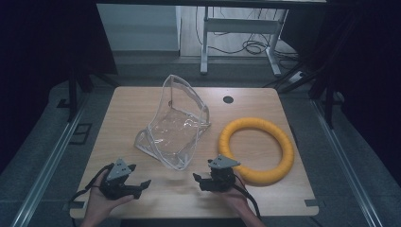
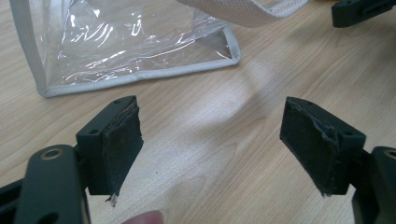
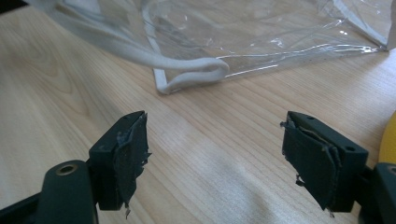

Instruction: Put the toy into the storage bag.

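A clear plastic pouch with white fabric trim (image 1: 176,124) stands slumped and open near the middle of the light wooden table (image 1: 142,101), and a yellow foam ring (image 1: 256,149) lies flat just to its right, apart from it. Both grippers hover low over the near edge of the table: the left gripper (image 1: 140,178) and the right gripper (image 1: 202,171) each have their jaws spread wide with nothing between them. This looks like the approach before any grasp. The next move probably calls for one gripper to steady the pouch's trimmed rim (image 3: 196,74) while the other reaches for the ring.
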`<state>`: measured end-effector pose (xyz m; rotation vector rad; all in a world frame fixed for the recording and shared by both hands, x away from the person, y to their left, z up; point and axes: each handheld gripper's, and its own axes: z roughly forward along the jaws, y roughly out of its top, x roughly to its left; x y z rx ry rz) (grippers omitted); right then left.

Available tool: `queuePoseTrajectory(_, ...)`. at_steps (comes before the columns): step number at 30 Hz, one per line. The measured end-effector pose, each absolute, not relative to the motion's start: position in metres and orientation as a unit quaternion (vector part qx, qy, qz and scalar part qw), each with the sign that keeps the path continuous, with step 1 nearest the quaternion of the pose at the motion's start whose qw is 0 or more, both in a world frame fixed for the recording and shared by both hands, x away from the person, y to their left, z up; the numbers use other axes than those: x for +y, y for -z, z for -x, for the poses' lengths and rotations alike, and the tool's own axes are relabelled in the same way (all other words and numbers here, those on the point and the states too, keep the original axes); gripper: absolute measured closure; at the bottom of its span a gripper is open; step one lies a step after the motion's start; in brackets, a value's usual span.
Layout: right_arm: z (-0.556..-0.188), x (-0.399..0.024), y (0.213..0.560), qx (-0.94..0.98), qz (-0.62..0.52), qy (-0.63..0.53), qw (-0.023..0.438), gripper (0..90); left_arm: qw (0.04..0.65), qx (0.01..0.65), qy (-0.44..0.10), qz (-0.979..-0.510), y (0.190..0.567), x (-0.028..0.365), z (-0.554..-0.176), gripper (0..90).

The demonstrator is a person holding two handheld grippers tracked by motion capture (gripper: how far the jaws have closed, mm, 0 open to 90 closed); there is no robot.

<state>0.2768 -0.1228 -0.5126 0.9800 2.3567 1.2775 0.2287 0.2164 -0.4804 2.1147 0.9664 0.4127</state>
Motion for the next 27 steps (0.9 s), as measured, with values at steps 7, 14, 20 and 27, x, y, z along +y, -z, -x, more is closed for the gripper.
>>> queuePoseTrajectory(7,-0.2742,-0.1216,0.5146,0.838,-0.316,-0.424,0.135,22.3,0.381,0.377,-0.159,-0.829,0.4814,0.215,-0.2285,20.6)
queuePoseTrajectory(14,-0.2738,-0.1216,0.515,0.843,-0.308,-0.423,0.123,24.1,0.38,0.376,-0.156,-0.831,0.4838,0.212,-0.2294,20.7)
queuePoseTrajectory(20,-0.2733,-0.1233,0.512,0.843,-0.307,-0.424,0.126,24.6,0.378,0.376,-0.156,-0.832,0.4842,0.2115,-0.2294,20.7)
queuePoseTrajectory(27,-0.2737,-0.1284,0.5072,0.839,-0.306,-0.431,0.125,25.4,0.378,0.376,-0.157,-0.831,0.4837,0.2122,-0.2292,20.7)
